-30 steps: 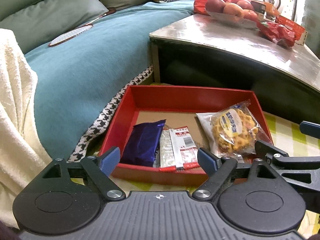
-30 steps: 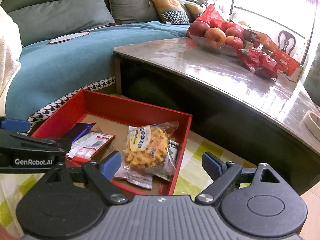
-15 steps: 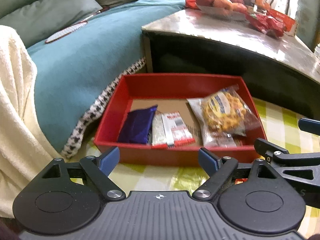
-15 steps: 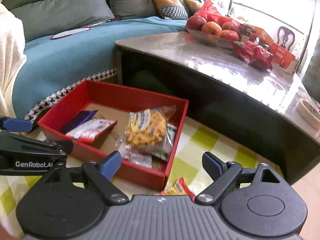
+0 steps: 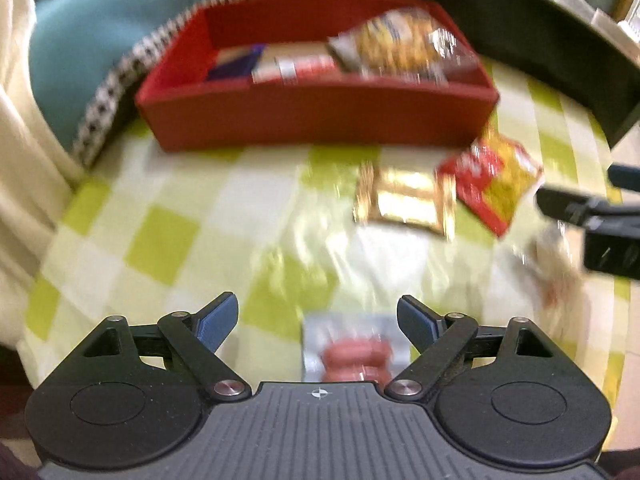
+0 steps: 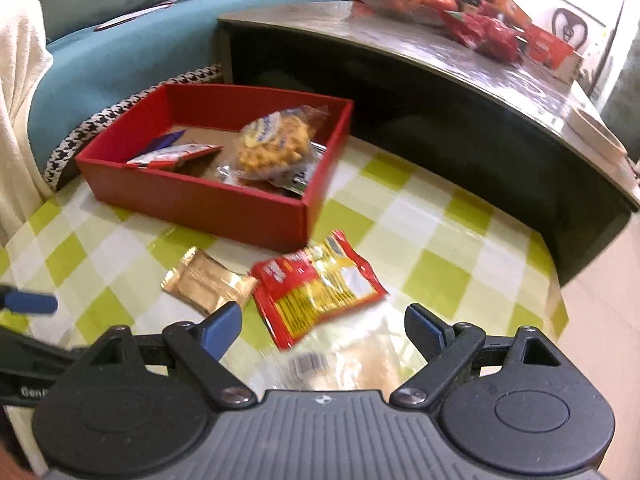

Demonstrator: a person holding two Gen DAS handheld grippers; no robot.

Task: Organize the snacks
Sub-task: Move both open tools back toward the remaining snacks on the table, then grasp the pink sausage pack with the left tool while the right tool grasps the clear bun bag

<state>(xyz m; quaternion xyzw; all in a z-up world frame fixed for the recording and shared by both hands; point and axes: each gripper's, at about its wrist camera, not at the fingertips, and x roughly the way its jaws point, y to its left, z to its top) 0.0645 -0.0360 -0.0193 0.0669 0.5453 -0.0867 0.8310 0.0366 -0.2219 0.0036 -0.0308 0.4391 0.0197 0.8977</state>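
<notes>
Both tools are hanging open and empty over loose snacks on the checked counter, the left tool (image 5: 318,318) lining up on the sausage pack (image 5: 354,354), the right tool (image 6: 324,328) on the clear packet (image 6: 352,356), each needing lowering, closing, then carrying to the red box (image 6: 192,196).

Glossy checked tablecloth (image 6: 420,216), foil wrappers (image 6: 204,284)

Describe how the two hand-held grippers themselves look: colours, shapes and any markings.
Both look alike. The left hand-held gripper has a dark grey ribbed body with a small white crosshair mark, two round black discs at its sides, black linkage arms with silver rivets, and blue finger pads. The right hand-held gripper matches it. White lettering beginning "Gen" shows on the left one's side in the right wrist view.
</notes>
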